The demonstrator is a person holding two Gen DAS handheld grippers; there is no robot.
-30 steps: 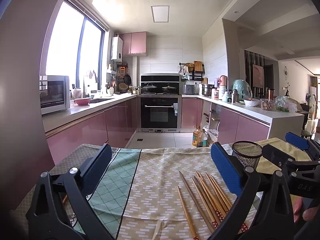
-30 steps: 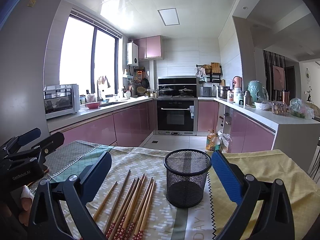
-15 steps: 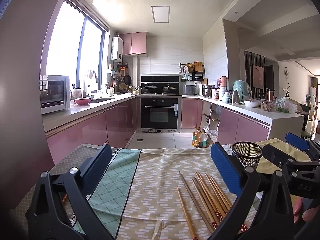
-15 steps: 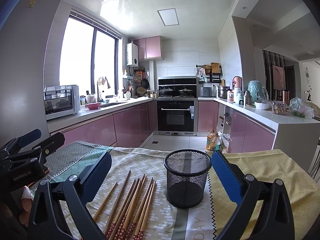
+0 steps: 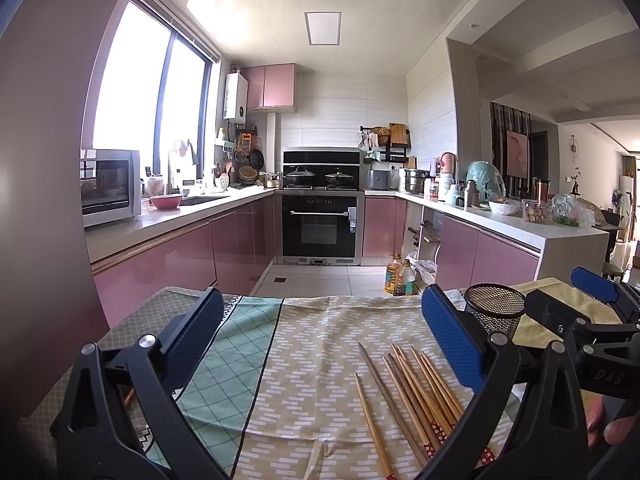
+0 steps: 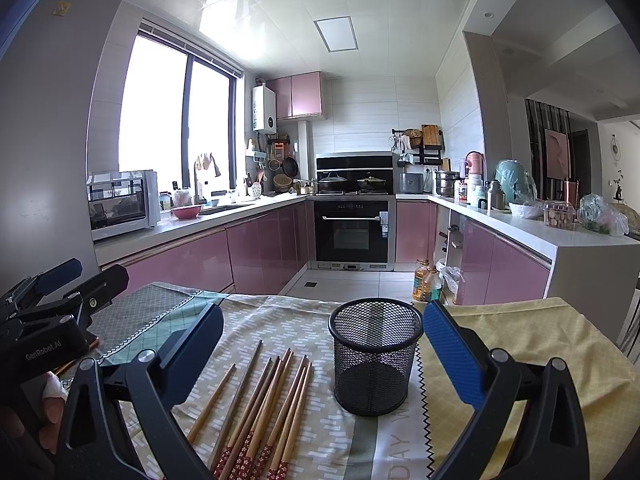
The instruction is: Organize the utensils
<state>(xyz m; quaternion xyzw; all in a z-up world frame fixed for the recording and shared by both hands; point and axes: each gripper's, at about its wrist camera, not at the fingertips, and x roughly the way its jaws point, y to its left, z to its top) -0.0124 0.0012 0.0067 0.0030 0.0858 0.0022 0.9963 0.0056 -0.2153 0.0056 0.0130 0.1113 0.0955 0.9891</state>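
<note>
Several wooden chopsticks [image 6: 262,404] with red patterned ends lie side by side on the patterned tablecloth [image 6: 320,452]. They also show in the left wrist view [image 5: 412,396]. A black mesh cup [image 6: 375,354] stands upright and empty just right of them; it also shows in the left wrist view [image 5: 495,312]. My right gripper [image 6: 322,344] is open and empty, held above the chopsticks and cup. My left gripper [image 5: 320,330] is open and empty, left of the chopsticks. Each gripper shows at the edge of the other's view.
The table's far edge [image 5: 344,299] drops to a tiled kitchen floor with oil bottles [image 5: 399,278]. Pink cabinets and an oven [image 5: 322,224] stand beyond. A yellow cloth [image 6: 532,344] covers the table's right part, a teal and grey cloth [image 5: 224,352] the left.
</note>
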